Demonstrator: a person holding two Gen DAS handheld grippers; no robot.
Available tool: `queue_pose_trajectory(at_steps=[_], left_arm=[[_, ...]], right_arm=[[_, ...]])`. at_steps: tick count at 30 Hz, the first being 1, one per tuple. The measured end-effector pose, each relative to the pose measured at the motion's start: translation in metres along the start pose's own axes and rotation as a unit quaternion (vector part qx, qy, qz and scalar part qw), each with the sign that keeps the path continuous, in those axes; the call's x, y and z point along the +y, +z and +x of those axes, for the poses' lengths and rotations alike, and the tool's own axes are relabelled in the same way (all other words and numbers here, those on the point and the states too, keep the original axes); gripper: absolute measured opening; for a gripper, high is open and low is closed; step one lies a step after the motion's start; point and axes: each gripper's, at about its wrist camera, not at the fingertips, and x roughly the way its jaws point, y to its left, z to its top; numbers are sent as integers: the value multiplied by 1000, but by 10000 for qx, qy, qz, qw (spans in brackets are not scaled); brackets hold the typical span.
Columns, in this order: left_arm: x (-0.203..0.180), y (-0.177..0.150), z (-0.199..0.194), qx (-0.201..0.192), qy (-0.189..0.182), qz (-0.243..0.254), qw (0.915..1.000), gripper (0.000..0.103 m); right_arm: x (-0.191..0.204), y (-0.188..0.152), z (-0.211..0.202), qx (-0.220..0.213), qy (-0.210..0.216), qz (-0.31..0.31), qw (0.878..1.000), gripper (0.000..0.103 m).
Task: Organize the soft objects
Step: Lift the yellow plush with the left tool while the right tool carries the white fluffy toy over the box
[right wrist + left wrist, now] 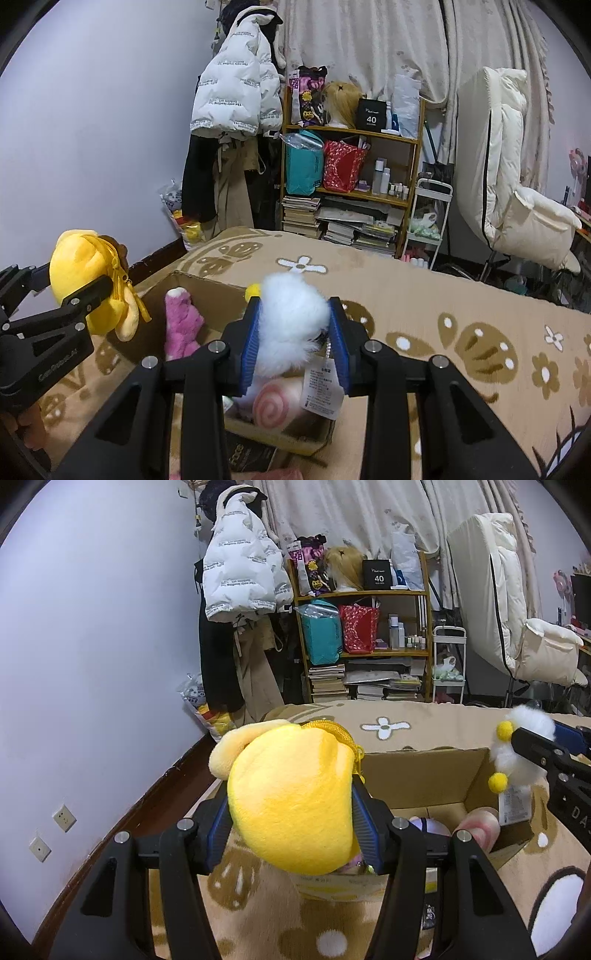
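My left gripper (291, 819) is shut on a yellow plush toy (288, 794) and holds it above the near left edge of an open cardboard box (424, 775). My right gripper (295, 343) is shut on a white fluffy toy (291, 317) with yellow pompoms and a paper tag (321, 387), held over the box (207, 288). In the right wrist view a pink plush (181, 325) and a pink swirl-faced toy (273, 406) lie inside the box. The left gripper with the yellow toy (88, 280) shows at that view's left. The white toy (517, 746) shows at the left wrist view's right.
The box sits on a bed with a tan flower-patterned blanket (443, 314). Beyond the bed stand a wooden shelf (365, 627) with bags and books, a coat rack with a white jacket (240, 561), and a white chair (517, 627). A dark booklet (247, 458) lies by the box.
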Motion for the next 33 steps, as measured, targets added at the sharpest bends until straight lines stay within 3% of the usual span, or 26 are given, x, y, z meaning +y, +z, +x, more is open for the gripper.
queue_pose_trajectory(at_steps=[7, 16, 33], left_arm=[[-12, 4, 20, 20, -37, 184, 9998, 57], [-24, -8, 44, 365, -330, 250, 9985, 58], [-40, -28, 61, 775, -529, 486, 9944, 66]], right_arm=[[5, -3, 23, 68, -98, -76, 9999, 37], [1, -15, 46, 302, -52, 42, 9995, 38], [-10, -31, 59, 631, 60, 261, 9976, 39]])
